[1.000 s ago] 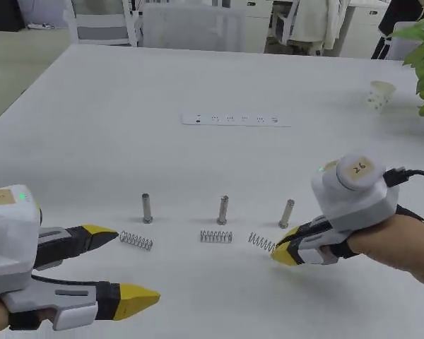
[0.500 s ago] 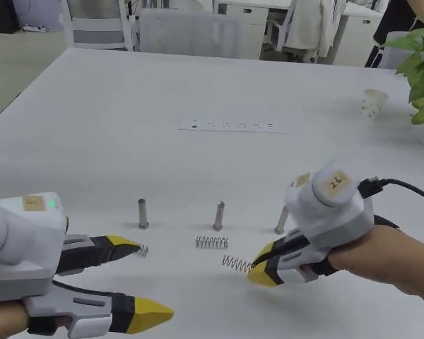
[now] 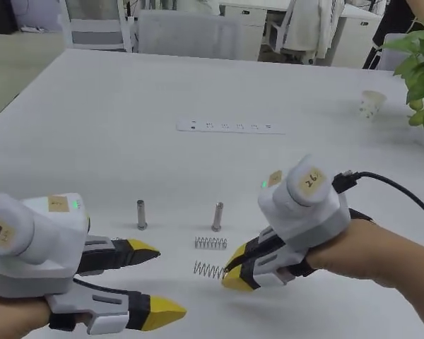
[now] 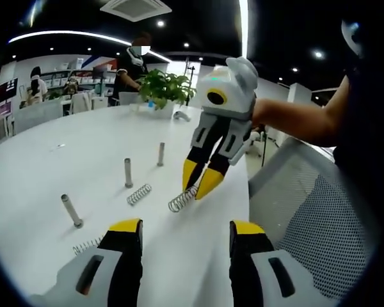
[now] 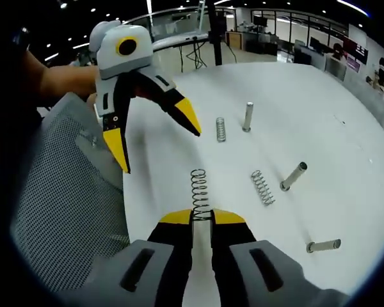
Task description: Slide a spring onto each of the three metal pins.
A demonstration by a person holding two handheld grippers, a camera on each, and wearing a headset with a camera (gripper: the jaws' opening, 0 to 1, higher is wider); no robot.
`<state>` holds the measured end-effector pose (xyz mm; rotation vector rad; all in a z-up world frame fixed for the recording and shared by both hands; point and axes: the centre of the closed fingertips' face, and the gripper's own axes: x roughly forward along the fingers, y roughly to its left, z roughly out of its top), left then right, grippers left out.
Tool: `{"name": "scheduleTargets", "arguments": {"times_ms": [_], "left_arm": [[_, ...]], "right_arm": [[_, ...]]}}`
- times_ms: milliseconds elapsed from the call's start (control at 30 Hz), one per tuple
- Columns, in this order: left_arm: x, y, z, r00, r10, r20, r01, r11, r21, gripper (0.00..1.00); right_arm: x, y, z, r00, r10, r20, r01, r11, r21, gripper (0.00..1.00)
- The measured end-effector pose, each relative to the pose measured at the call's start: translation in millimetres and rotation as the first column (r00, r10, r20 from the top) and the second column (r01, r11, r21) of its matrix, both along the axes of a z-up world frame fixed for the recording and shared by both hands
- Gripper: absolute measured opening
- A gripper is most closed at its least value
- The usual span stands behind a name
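- The white table (image 3: 198, 85) holds all the things.
- The left gripper (image 3: 166, 280), at the lower left, has its claw wide apart and holds nothing.
- The right gripper (image 3: 231, 274), at the lower middle, pinches one end of a spring (image 3: 207, 269).
- The left pin (image 3: 141, 214) and the middle pin (image 3: 217, 216) stand up bare, left of center.
- A second spring (image 3: 210, 243) lies flat just below the middle pin.

On table (image 3: 92, 106): left pin (image 3: 141, 214), middle pin (image 3: 217, 216), right pin (image 4: 160, 154) in row; middle spring (image 3: 210, 243) just before middle pin; nearer spring (image 3: 206, 269) before that, end between right gripper (image 3: 230, 274) jaws; left spring (image 4: 86, 245) just beside left gripper (image 3: 164, 280); strip (image 3: 230, 127) behind pins; cup (image 3: 369, 104), plant (image 3: 420, 63) far right.
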<state>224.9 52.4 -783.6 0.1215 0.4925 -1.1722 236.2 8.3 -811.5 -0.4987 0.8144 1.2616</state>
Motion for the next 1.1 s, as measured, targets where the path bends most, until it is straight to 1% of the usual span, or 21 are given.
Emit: {"name": "scheduleTargets", "arguments": {"times_ms": [67,200,467,633,700,833,1000,1100], "left_arm": [[-0.7,-0.8,-0.1,1.000,-0.006,0.006,0.006,1.000,0.002,0.45],[-1.7,-2.9,0.7,1.000,-0.013,0.007,0.013,1.000,-0.007,0.42],[-4.5,-6.3,-0.3,0.999,-0.038,0.020,0.038,0.999,-0.011,0.34],[-7.5,-8.9,0.4,0.998,-0.060,0.035,0.060,0.998,-0.015,0.28],[-8.5,-10.0,0.6,0.997,-0.066,0.041,0.067,0.998,-0.013,0.26],[-11.3,-12.7,1.9,0.995,-0.086,0.057,0.087,0.996,-0.012,0.21],[-13.6,-13.6,0.3,0.994,-0.096,0.057,0.096,0.995,-0.001,0.18],[-14.7,-14.3,0.1,0.993,-0.103,0.063,0.103,0.995,0.003,0.16]], "right_arm": [[-2.5,2.7,0.8,1.000,0.019,0.003,-0.019,1.000,-0.001,0.08],[-8.1,6.9,2.2,0.998,0.065,0.012,-0.065,0.998,0.001,0.08],[-14.5,10.9,5.1,0.993,0.119,0.021,-0.119,0.993,0.004,0.08],[-21.4,15.6,10.1,0.985,0.168,0.034,-0.169,0.985,0.021,0.07],[-23.4,17.6,11.6,0.983,0.180,0.034,-0.181,0.983,0.028,0.07],[-25.1,19.4,12.0,0.980,0.197,0.038,-0.198,0.980,0.025,0.07],[-25.6,20.0,12.5,0.977,0.208,0.042,-0.209,0.978,0.026,0.07],[-27.6,20.6,13.4,0.974,0.223,0.046,-0.225,0.974,0.025,0.07]]}}
